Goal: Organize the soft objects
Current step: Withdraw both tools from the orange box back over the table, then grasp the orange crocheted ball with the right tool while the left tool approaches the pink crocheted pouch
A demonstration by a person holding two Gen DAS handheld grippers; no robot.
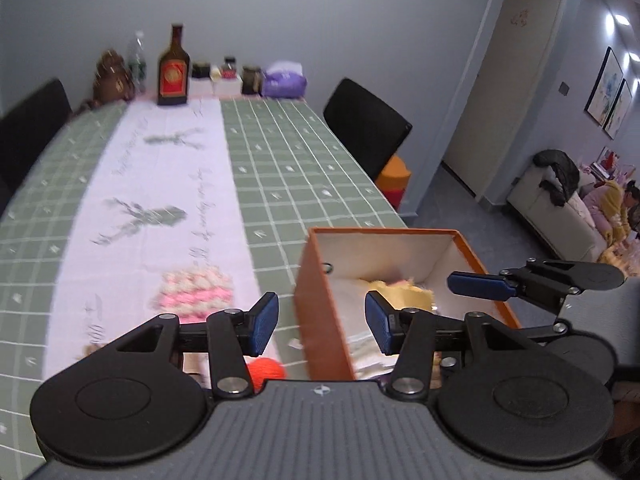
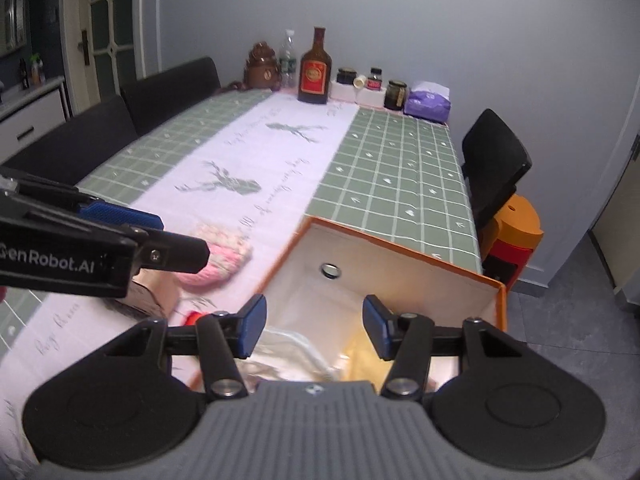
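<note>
An orange box (image 1: pixel 320 312) with a white lining stands at the table's near right corner. Inside it lie a yellow fluffy item (image 1: pixel 400 292) and a pale folded item in clear wrap (image 2: pixel 288 348). My left gripper (image 1: pixel 322 320) is open and empty above the box's left wall. Over the box's inside, my right gripper (image 2: pixel 314 326) is open and empty too. Left of the box (image 2: pixel 400 248), a pink-and-cream knitted piece (image 1: pixel 196 292) lies on the white runner. A small red ball (image 1: pixel 266 372) sits just under the left finger.
At the table's far end stand a brown bottle (image 1: pixel 173 70), a water bottle, several jars and a purple tissue pack (image 1: pixel 284 80). Black chairs (image 1: pixel 366 126) flank the table, and an orange stool (image 2: pixel 516 228) stands by the right one. A person sits on a sofa (image 1: pixel 624 208).
</note>
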